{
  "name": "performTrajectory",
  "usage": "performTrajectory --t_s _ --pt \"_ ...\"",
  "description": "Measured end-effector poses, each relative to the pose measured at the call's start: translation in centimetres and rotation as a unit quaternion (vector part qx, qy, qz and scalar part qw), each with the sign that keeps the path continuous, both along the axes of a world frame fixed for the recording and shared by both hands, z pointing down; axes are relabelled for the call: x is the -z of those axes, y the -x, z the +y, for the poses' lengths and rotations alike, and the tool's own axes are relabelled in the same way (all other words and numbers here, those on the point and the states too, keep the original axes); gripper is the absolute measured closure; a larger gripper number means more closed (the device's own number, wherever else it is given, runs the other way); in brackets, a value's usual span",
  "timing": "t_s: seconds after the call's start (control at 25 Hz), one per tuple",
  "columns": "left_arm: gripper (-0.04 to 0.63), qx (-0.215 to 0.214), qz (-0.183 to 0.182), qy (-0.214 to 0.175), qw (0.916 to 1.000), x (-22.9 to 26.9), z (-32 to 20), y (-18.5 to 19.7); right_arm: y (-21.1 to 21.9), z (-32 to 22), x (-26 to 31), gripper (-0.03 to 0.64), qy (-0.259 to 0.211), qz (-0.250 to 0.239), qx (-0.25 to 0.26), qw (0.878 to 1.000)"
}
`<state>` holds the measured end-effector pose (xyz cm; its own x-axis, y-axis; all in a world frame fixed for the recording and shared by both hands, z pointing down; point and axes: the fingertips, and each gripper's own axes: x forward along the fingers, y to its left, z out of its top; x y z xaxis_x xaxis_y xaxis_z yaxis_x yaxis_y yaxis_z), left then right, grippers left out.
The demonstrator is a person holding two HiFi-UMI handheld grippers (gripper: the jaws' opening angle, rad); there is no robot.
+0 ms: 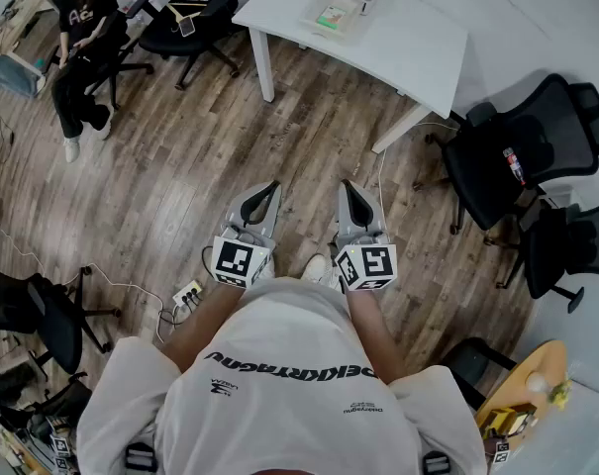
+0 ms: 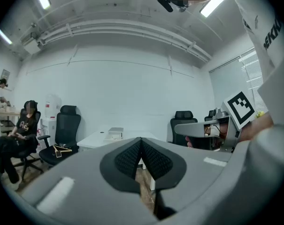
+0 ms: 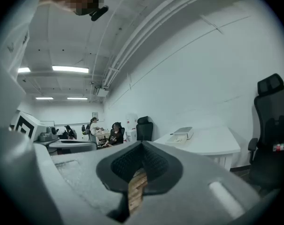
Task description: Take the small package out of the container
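Note:
A pale shallow container [image 1: 344,3] lies on the white table [image 1: 418,43] at the far side of the room, with a small greenish package [image 1: 331,15] in it. The container also shows far off in the left gripper view [image 2: 114,133] and in the right gripper view [image 3: 181,135]. My left gripper [image 1: 264,191] and right gripper [image 1: 353,191] are held side by side over the wooden floor, well short of the table. The left gripper's [image 2: 141,140] pads meet with nothing between them. The right gripper's [image 3: 142,146] pads also touch at the tip and hold nothing.
Black office chairs [image 1: 522,151] stand right of the table, and others [image 1: 185,18] stand to its left. A seated person [image 1: 81,47] is at the back left. A power strip [image 1: 187,293] with cables lies on the floor near my left foot.

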<state>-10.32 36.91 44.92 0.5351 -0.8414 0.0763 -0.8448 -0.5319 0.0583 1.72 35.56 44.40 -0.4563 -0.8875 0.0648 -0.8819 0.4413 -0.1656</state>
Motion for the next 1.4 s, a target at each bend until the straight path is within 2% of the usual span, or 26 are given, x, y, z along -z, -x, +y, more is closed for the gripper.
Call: performTrajectory --t_s 0.48,1.04,1.4 --pt "0.597 0.012 -0.006 0.004 0.9999 0.7 3.1 -4.4 -4.0 2.7 0.4 0.618 0.002 -0.01 0.015 1.0" --pt "0.597 0.041 -0.023 0.012 0.9988 -0.7 3.4 -8.4 -7.1 2.1 0.0 0.618 -0.006 -0.025 0.045 0.999" --pt "0.597 0.042 -0.014 0.003 0.999 -0.7 2.4 -9.6 -8.0 1.1 -0.2 0.618 -0.008 -0.027 0.045 0.999"
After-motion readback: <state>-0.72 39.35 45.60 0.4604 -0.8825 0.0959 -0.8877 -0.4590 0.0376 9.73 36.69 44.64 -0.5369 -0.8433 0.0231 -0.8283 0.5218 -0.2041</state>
